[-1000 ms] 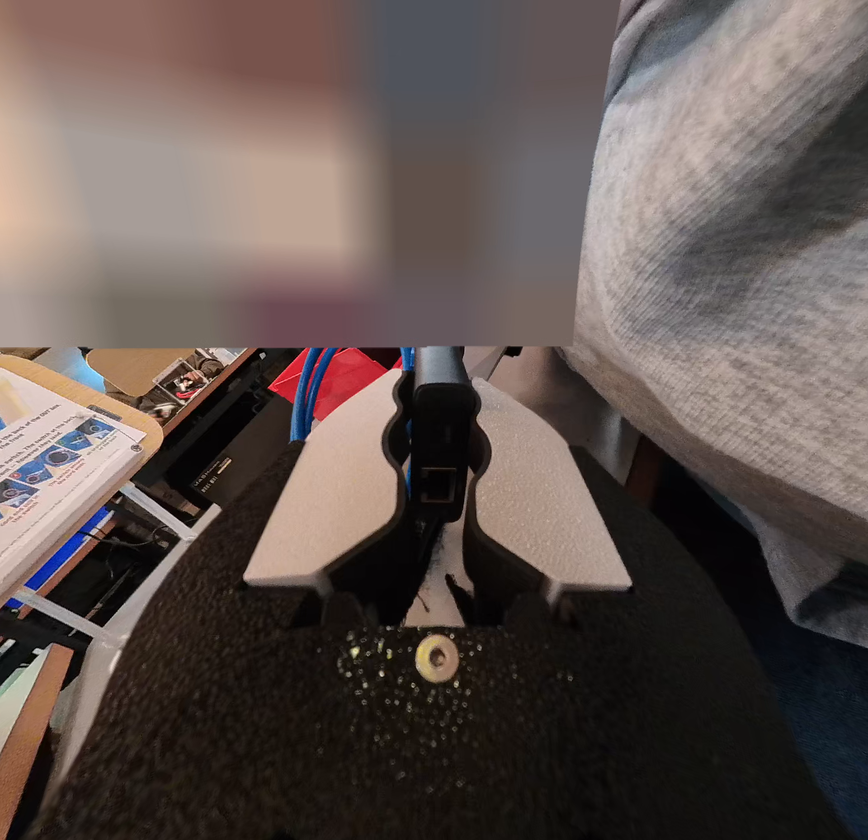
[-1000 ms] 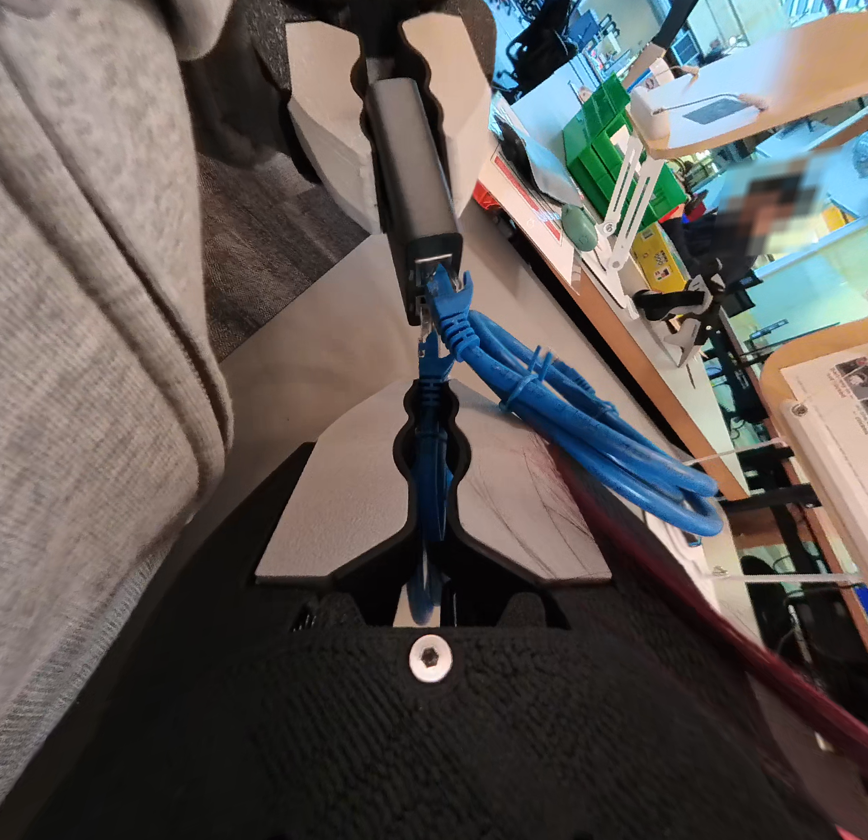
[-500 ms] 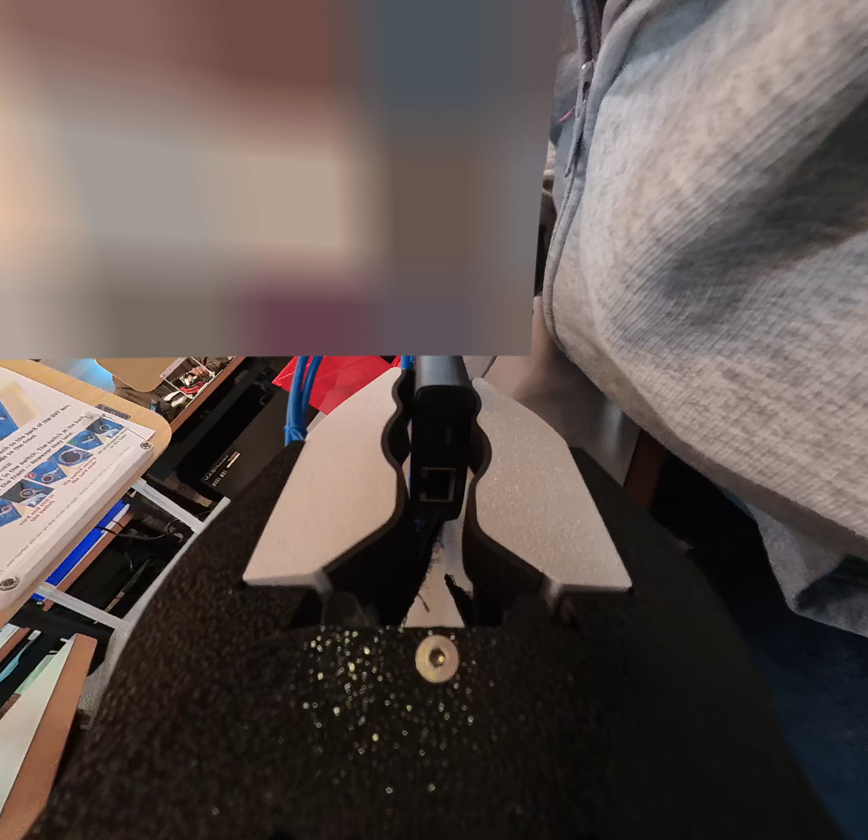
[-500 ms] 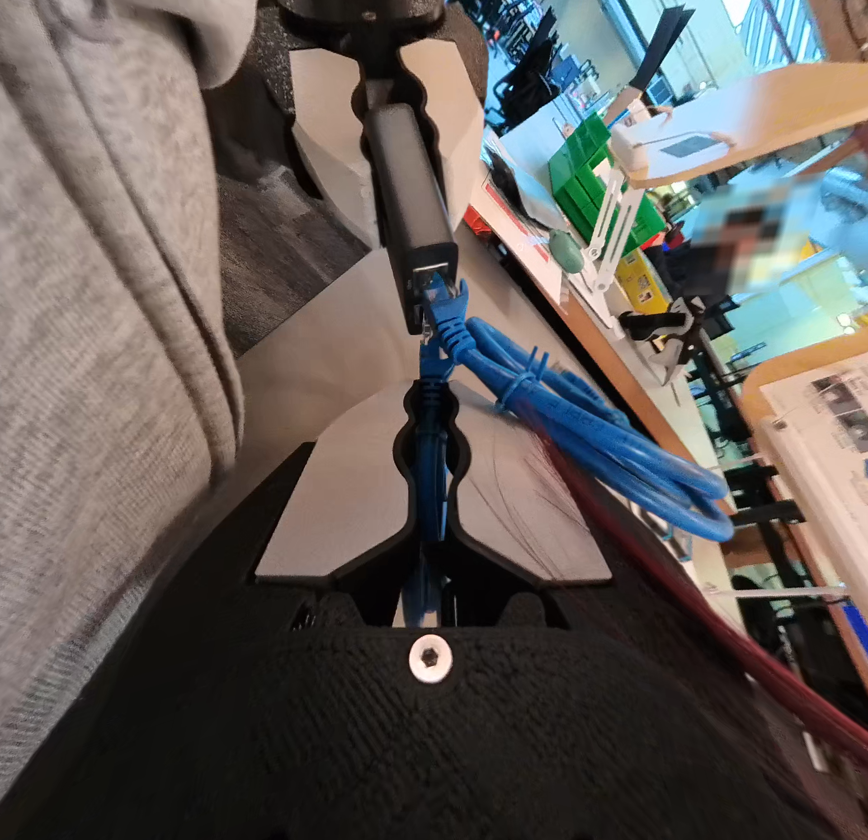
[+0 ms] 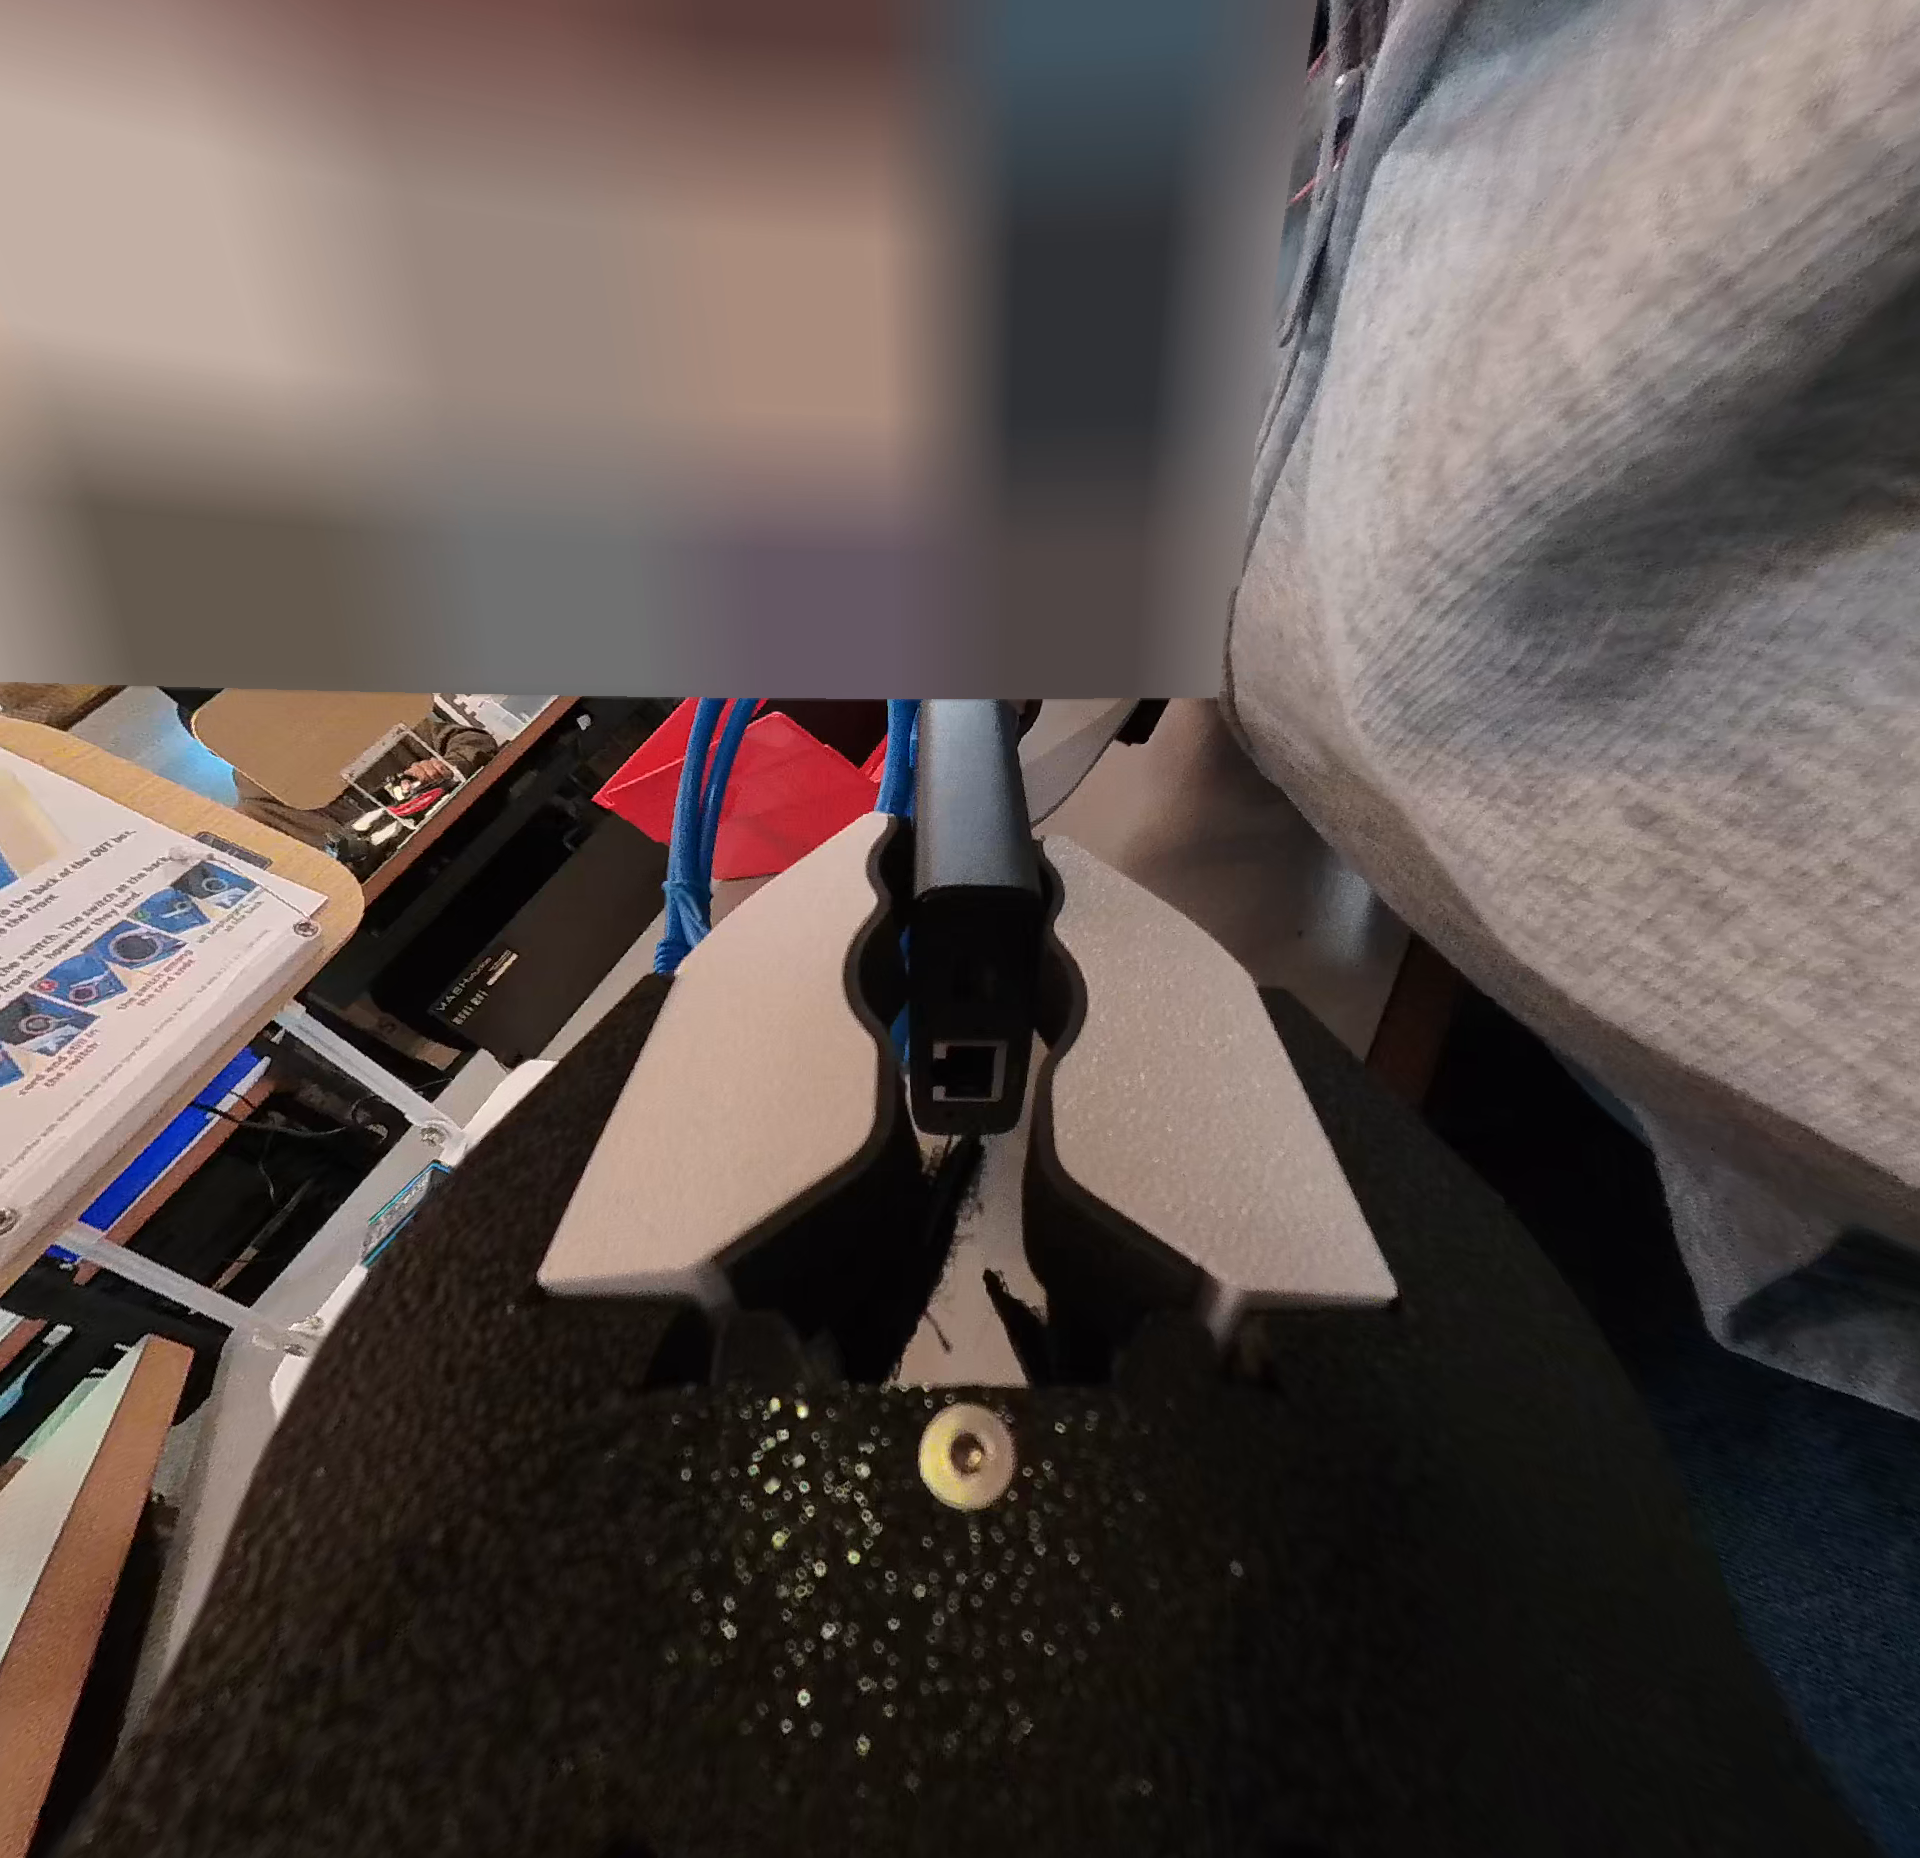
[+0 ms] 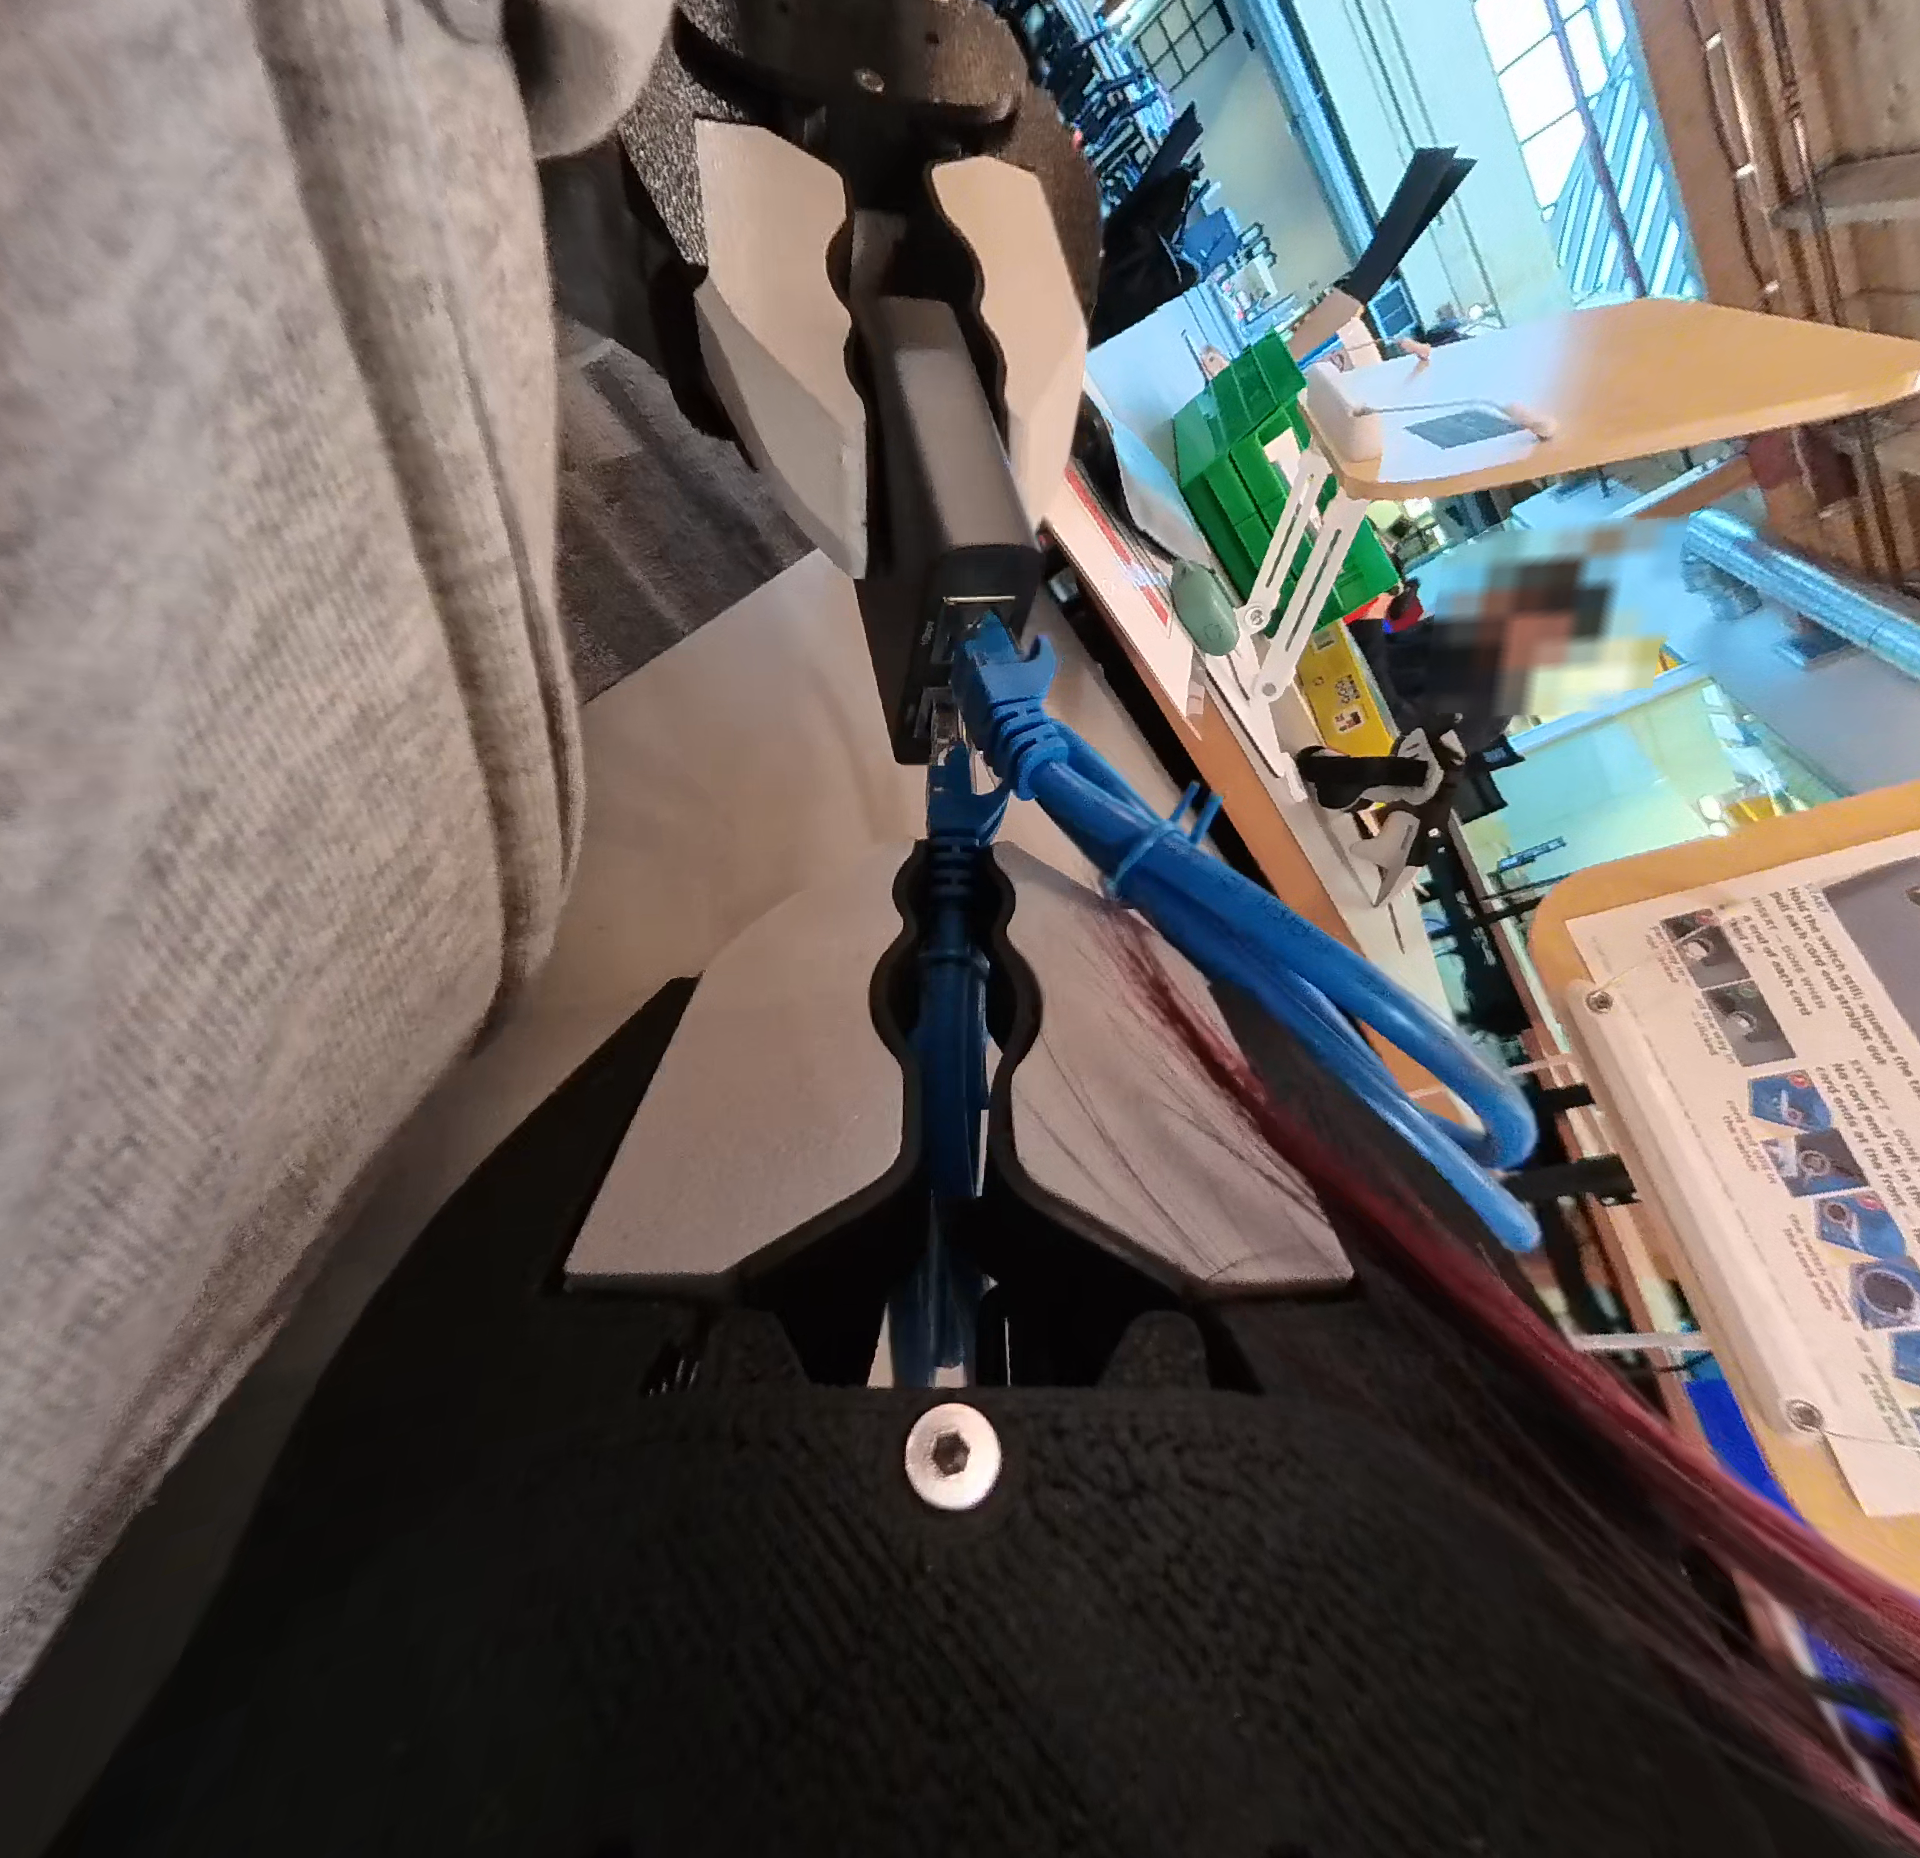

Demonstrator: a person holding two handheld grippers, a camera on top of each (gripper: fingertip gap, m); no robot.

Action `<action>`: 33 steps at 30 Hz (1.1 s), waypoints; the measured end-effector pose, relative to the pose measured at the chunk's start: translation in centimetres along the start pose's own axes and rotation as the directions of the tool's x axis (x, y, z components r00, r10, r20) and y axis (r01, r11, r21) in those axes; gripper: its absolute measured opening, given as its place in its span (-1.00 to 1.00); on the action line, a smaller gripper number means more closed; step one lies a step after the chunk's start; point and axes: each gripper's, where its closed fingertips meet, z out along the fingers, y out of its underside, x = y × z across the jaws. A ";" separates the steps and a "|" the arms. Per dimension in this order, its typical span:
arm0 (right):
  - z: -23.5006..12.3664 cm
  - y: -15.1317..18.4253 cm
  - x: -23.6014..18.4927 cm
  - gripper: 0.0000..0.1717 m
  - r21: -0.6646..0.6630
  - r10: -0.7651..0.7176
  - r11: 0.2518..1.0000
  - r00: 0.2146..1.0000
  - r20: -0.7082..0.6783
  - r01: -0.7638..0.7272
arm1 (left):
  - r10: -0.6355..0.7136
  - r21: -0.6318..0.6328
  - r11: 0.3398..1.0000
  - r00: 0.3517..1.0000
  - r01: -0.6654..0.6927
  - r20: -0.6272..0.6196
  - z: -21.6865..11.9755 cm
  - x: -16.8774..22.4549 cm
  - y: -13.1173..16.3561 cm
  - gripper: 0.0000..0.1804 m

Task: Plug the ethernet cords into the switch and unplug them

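Observation:
My left gripper point(image 5: 961, 842) is shut on the black switch point(image 5: 971, 935), with both pads against its sides. An empty port point(image 5: 968, 1070) on the switch's near end faces the camera. In the right wrist view the left gripper point(image 6: 940, 478) holds the switch point(image 6: 951, 520) with its ports toward me. One blue ethernet cord point(image 6: 1013, 707) is plugged into the upper port. My right gripper point(image 6: 954, 863) is shut on a second blue cord point(image 6: 951, 977). Its clear plug point(image 6: 940, 728) sits at the lower port's mouth. I cannot tell whether it is seated.
A person's grey sweater point(image 5: 1610, 561) is close on the right, and on the left in the right wrist view point(image 6: 208, 665). Bundled blue cord loops point(image 6: 1351, 1019) hang right. A board with an instruction sheet point(image 6: 1766, 1081), green bins point(image 6: 1247, 447) and a red bin point(image 5: 769, 800) stand around. One gripper's finger ends stand about 6 cm off the other's.
Both grasps hold as before. The second cord's plug stays at the lower port. Both views have shifted a little against the background.

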 end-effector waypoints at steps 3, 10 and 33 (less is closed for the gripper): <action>0.2 0.1 -0.4 -0.92 -0.018 0.053 0.998 0.998 0.042 -0.053 | 0.010 -0.002 1.000 1.000 -0.010 -0.015 0.2 0.4 0.1 -0.78; 0.5 1.1 -1.0 -0.95 -0.079 0.067 0.995 0.994 0.091 -0.059 | 0.034 -0.061 0.998 0.999 -0.036 -0.036 1.0 0.9 0.7 -0.77; 1.3 2.8 1.1 -0.30 -0.115 0.211 0.971 0.977 0.011 -0.208 | -0.035 -0.075 0.996 0.995 0.043 0.096 2.2 -3.7 2.0 -0.77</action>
